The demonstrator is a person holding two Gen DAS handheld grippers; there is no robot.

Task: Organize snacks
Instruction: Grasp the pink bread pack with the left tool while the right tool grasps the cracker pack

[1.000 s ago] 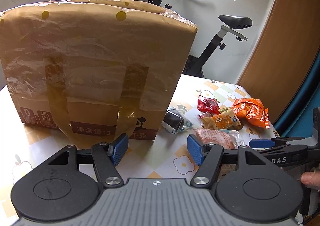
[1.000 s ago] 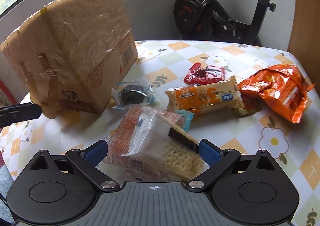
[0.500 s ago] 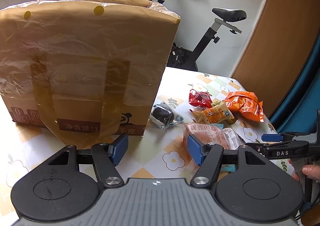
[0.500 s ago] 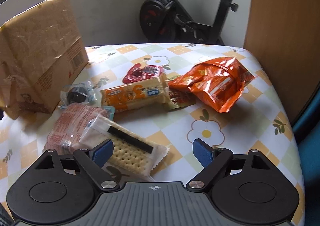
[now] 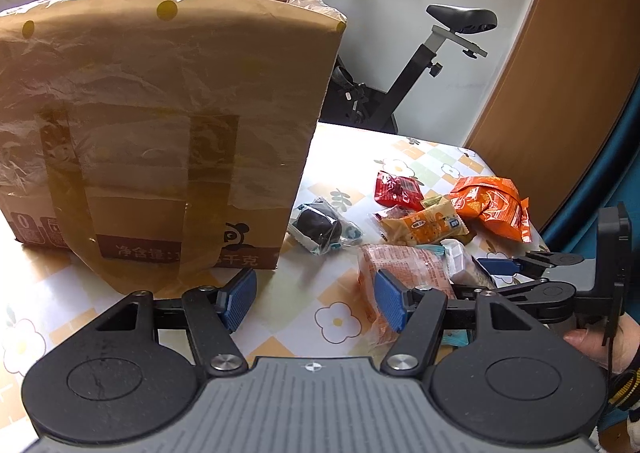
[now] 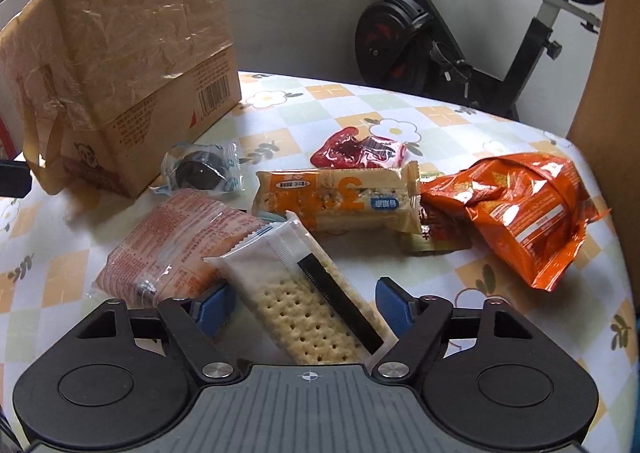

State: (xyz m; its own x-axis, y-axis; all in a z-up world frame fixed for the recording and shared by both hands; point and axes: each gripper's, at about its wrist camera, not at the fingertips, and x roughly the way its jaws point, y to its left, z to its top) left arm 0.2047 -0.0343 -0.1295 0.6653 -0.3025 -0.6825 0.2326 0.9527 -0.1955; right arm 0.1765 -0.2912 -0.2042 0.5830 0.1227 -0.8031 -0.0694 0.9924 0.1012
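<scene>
A tall brown cardboard box (image 5: 160,125) wrapped in plastic stands on the table; it also shows in the right wrist view (image 6: 120,65). Several snacks lie beside it: a cracker pack (image 6: 308,305), a pink packet (image 6: 176,249), an orange biscuit bar (image 6: 340,201), an orange crinkled bag (image 6: 520,209), a red packet (image 6: 352,149) and a dark round cake in clear wrap (image 6: 200,173). My right gripper (image 6: 304,311) is open with the cracker pack lying between its fingers. My left gripper (image 5: 314,299) is open and empty, just in front of the box.
The table has a checked cloth with flowers (image 6: 400,105). An exercise bike (image 6: 460,53) stands behind the table. A wooden panel (image 5: 560,73) is at the right. The right gripper also shows in the left wrist view (image 5: 552,277), with a hand on it.
The right gripper has swung back left and closed in on the cracker pack, which now lies between its fingers. The left gripper has drifted a little; the box sits further left in its view.
</scene>
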